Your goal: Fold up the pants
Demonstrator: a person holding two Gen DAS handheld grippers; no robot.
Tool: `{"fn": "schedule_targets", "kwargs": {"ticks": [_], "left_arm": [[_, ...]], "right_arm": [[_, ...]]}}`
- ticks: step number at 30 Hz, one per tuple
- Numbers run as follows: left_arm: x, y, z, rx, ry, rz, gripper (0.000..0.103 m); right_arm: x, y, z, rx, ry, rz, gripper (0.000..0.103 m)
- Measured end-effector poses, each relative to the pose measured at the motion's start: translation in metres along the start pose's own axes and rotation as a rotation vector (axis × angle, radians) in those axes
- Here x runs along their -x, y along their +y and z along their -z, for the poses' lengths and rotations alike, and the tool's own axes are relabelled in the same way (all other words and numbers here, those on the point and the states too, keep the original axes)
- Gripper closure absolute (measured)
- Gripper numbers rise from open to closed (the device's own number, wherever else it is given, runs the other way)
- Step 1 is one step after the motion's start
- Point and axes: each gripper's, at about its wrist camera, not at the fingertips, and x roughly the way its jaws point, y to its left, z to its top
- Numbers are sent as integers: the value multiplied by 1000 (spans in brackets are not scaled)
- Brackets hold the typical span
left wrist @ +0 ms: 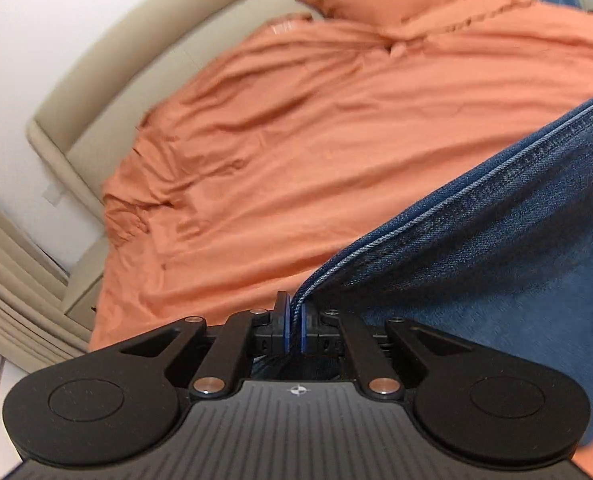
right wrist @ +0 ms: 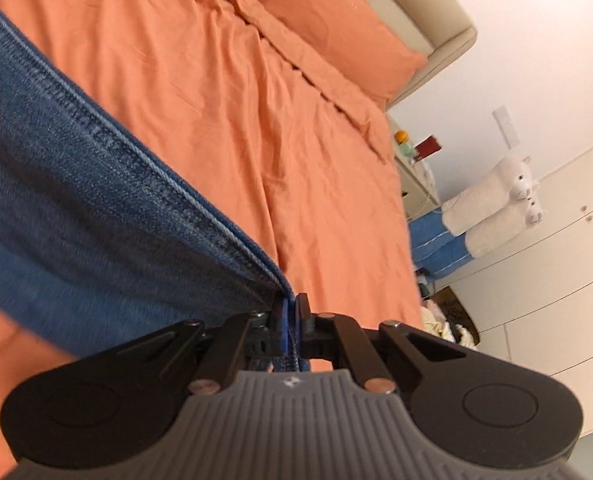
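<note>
The pants are blue denim jeans (left wrist: 496, 240), held stretched in the air above an orange bed. My left gripper (left wrist: 295, 312) is shut on one end of their doubled seamed edge, and the cloth runs up and to the right from it. My right gripper (right wrist: 292, 312) is shut on the other end of the same edge, and the jeans (right wrist: 76, 200) run up and to the left from it. The rest of the jeans hangs below the edge, and its lower part is out of view.
An orange sheet (left wrist: 296, 152) covers the bed, with orange pillows (right wrist: 336, 28) at a beige headboard (left wrist: 108, 92). A nightstand with small items (right wrist: 412, 160), a stuffed toy (right wrist: 492, 204) and white cupboards (right wrist: 556, 300) stand to the right of the bed.
</note>
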Motion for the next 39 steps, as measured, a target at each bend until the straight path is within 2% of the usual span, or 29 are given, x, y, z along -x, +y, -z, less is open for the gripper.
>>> {"fn": "schedule_targets", "kwargs": {"ticks": [4,8,12,15,18,20,21,22,23,24,26,30,35,39], "left_arm": [[-65,-13,-3,-15,77,33,97],[-117,-25,4,-16,137,73,97],[-143,-34,11,-23,157,108,96],[-147,-33,14,-11,157,122,95],[-146,-25,12,20,149,127,82],[-139,-17,9,43,135,104,59],[-135,-12,7,57,116,77,39],[-129,-6,5,79,92,60,36],[-122,2,3,110,78,59,35],[-114,10,2,147,70,66,33],[-95,28,5,223,49,78,31],[-50,64,37,426,27,86,31],[-3,117,130,871,23,137,30],[-4,129,214,1214,57,219,30]], "right_arm": [[-69,24,-27,28,48,-19,103],[-125,52,-39,75,93,-28,103],[-163,72,-44,108,126,-42,103],[-179,83,-44,130,137,-48,103],[-179,84,-42,119,137,-41,103],[-176,83,-42,119,136,-21,102],[-173,85,-42,129,136,-4,96],[-159,85,-41,136,132,15,90],[-152,85,-41,135,120,25,74],[-142,84,-41,126,105,31,60],[-117,78,-39,71,75,31,57],[-65,79,-30,-106,30,-57,54],[-2,108,-5,-376,-14,-290,53],[28,151,11,-513,-41,-417,53]]}}
